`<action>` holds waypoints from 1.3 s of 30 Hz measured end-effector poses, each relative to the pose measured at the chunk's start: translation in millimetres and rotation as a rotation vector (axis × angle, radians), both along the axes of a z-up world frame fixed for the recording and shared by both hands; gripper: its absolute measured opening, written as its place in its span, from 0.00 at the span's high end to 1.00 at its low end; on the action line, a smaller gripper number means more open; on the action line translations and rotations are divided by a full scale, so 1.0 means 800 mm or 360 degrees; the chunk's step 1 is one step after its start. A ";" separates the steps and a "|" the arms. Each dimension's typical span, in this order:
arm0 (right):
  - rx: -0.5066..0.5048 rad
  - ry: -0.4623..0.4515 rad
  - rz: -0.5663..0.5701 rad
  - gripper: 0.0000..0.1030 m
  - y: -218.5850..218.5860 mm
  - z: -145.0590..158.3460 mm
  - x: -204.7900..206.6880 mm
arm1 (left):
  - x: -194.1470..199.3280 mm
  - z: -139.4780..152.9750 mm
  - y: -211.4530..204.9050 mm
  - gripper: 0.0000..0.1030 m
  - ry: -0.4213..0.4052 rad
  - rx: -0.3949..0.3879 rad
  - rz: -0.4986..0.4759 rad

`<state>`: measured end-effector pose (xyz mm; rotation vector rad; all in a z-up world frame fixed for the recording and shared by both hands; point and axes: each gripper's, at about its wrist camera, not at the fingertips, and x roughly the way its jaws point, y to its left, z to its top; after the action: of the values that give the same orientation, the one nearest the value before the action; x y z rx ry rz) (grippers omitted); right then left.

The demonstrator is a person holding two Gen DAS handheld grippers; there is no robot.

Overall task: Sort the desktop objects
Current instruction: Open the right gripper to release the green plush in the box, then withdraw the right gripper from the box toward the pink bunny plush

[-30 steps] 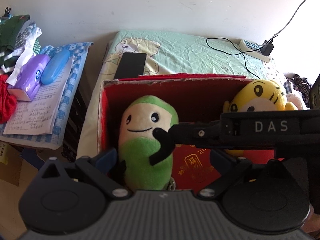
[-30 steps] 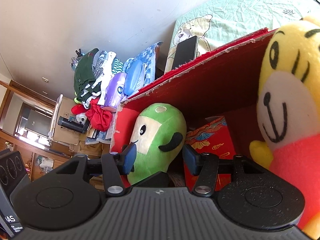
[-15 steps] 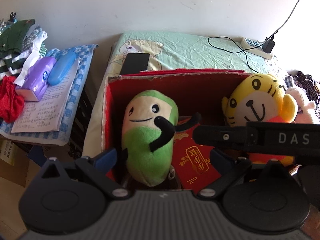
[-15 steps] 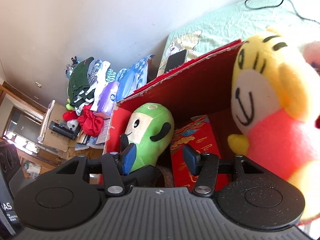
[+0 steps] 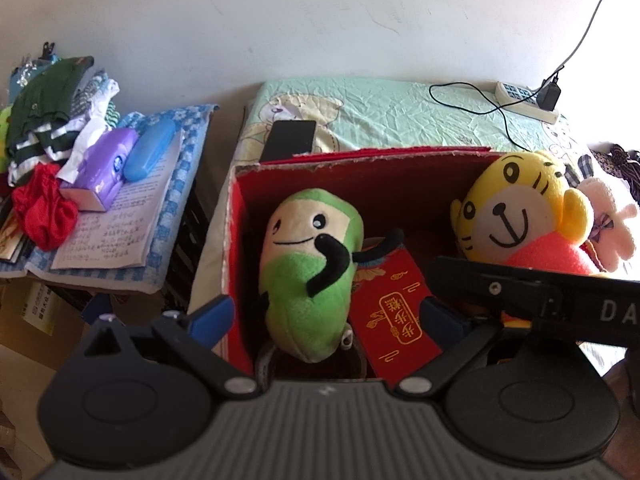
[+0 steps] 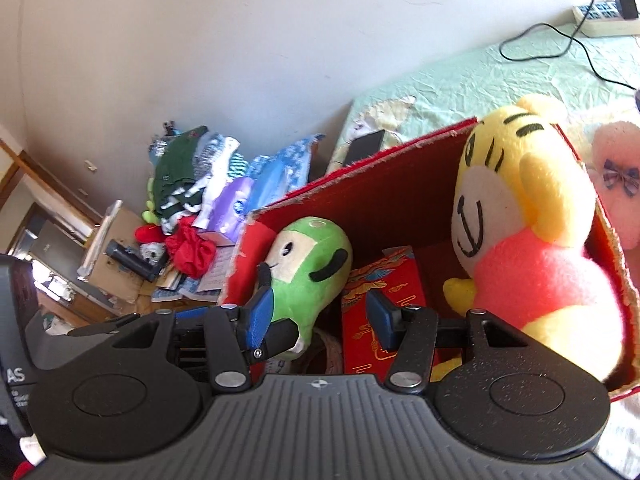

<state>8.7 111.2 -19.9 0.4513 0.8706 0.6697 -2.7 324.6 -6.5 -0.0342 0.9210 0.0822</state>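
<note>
inside the red box (image 5: 400, 172), the green plush (image 5: 308, 276) is filling the left side and the yellow plush (image 5: 520, 216) is crowding the right corner. the red envelope (image 5: 396, 316) is leaning between them, leaving only narrow gaps. the right tongs (image 5: 520, 288) are crossing the box's right half, blocking entry there.

Plain off-white wall (image 5: 280, 20), scuffed in places. Below it, a surface under a wrinkled mint-green cartoon-print sheet (image 5: 380, 112); whether bed or tabletop cannot be told. Strong daylight washes out the right side. A white power strip (image 5: 524, 98) lies on the sheet. Wooden door frame (image 6: 24, 168) at far left.
</note>
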 end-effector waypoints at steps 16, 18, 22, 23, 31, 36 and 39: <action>0.0158 -0.0292 0.0129 0.47 -0.118 0.031 -0.059 | -0.048 0.032 -0.107 0.03 -0.0074 0.0003 0.0037; 0.0140 -0.0310 0.0107 0.47 -0.141 0.030 -0.064 | -0.050 0.032 -0.131 0.03 -0.0081 0.0002 0.0002; 0.0128 -0.0283 0.0034 0.47 -0.190 0.022 -0.066 | -0.054 0.029 -0.180 0.03 -0.0089 -0.0063 -0.0104; 0.0131 -0.0274 0.0017 0.47 -0.203 0.019 -0.066 | -0.055 0.028 -0.195 0.03 -0.0093 -0.0079 -0.0135; 0.0063 -0.0156 -0.0154 0.47 -0.297 -0.011 -0.070 | -0.051 0.009 -0.305 0.03 -0.0099 -0.0177 -0.0369; 0.0031 -0.0042 -0.0285 0.48 -0.347 -0.036 -0.069 | -0.045 -0.010 -0.353 0.04 -0.0043 -0.0239 -0.0500; 0.0052 0.0035 -0.0377 0.48 -0.369 -0.050 -0.066 | -0.042 -0.020 -0.371 0.04 -0.0022 -0.0250 -0.0566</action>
<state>-43.7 -183.7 -60.0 0.5821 0.8122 0.4627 -36.2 27.7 -22.4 -0.0160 0.9061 -0.3203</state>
